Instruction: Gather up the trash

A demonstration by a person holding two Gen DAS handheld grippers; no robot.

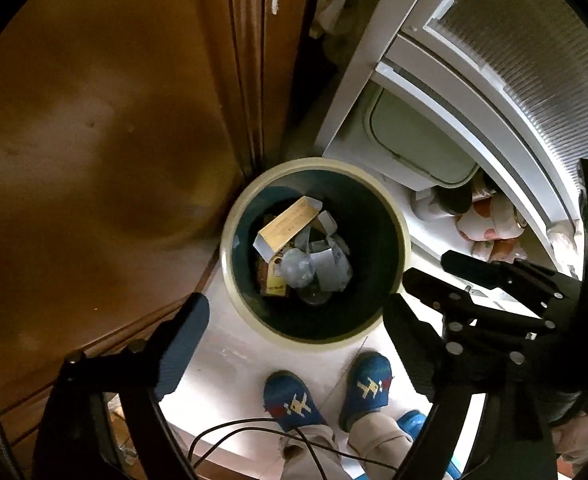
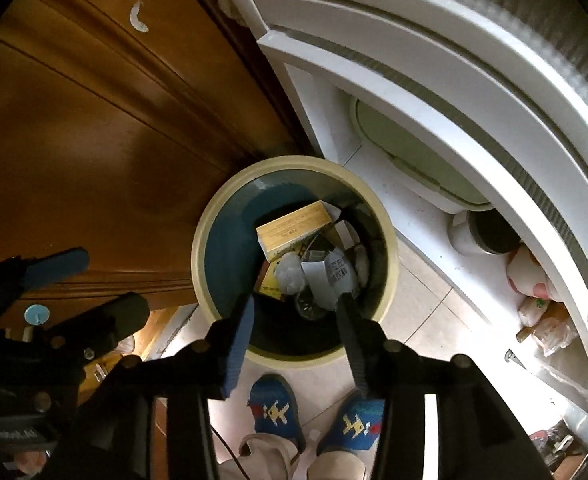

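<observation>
A round trash bin [image 1: 314, 165] with a cream rim and dark teal inside stands on the floor below both grippers. In it lie a tan cardboard box [image 1: 288, 222], a grey crumpled wad [image 1: 296, 270] and grey paper scraps [image 1: 330, 270]. My left gripper [image 1: 298, 304] hangs over the bin's near rim, jaws wide open and empty. To its right is my right gripper [image 1: 428, 267]. In the right wrist view, my right gripper [image 2: 296, 300] is open over the bin [image 2: 294, 163], nothing between its pads, with the box [image 2: 294, 230] beneath and my left gripper [image 2: 112, 280] at the left.
A brown wooden door [image 1: 94, 120] stands left of the bin. A white frame with ribbed glass [image 1: 534, 60] curves along the right, with a pale green lidded bin [image 1: 418, 144] and bags [image 1: 490, 232] behind it. A person's blue slippers [image 1: 294, 400] stand close below the bin.
</observation>
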